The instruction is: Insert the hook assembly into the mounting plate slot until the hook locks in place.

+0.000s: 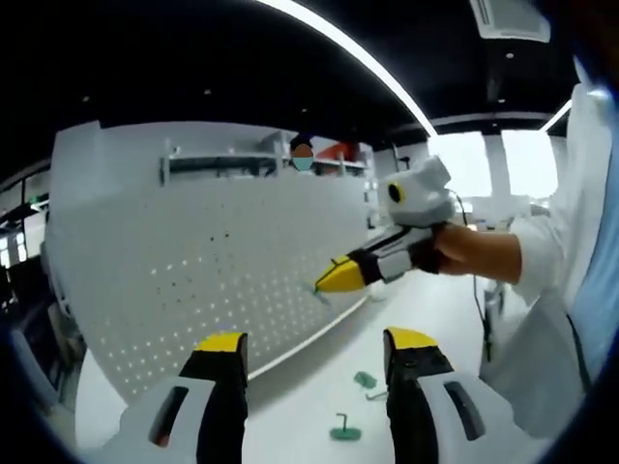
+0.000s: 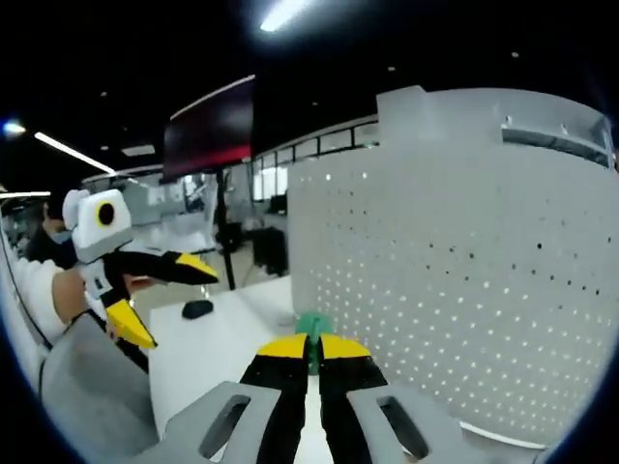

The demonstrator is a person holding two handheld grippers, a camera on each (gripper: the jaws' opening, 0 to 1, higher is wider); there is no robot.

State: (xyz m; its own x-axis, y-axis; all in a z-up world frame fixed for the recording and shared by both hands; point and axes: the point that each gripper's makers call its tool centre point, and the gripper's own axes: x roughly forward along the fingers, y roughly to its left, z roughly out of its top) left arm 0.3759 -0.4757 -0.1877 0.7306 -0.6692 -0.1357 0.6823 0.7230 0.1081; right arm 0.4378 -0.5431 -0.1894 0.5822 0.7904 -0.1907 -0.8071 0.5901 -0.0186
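A white pegboard mounting plate (image 1: 193, 261) stands upright on the white table. In the right gripper view the plate (image 2: 464, 280) rises close on the right. My right gripper (image 2: 311, 346) is shut on a green hook assembly (image 2: 311, 326) that pokes out past its yellow tips. In the left gripper view that gripper (image 1: 334, 278), held by a hand, has its tip against the plate's lower right part, with a bit of green hook (image 1: 317, 288) at the holes. My left gripper (image 1: 316, 340) is open and holds nothing. It also appears as the open gripper (image 2: 160, 295) at the left.
Two more green hooks (image 1: 345, 430) (image 1: 366, 380) lie on the table (image 1: 290, 406) below the plate's front. A small dark object (image 2: 197, 308) sits on the table further off. A person in a white sleeve (image 1: 542, 251) stands at the right. Shelving runs behind the plate.
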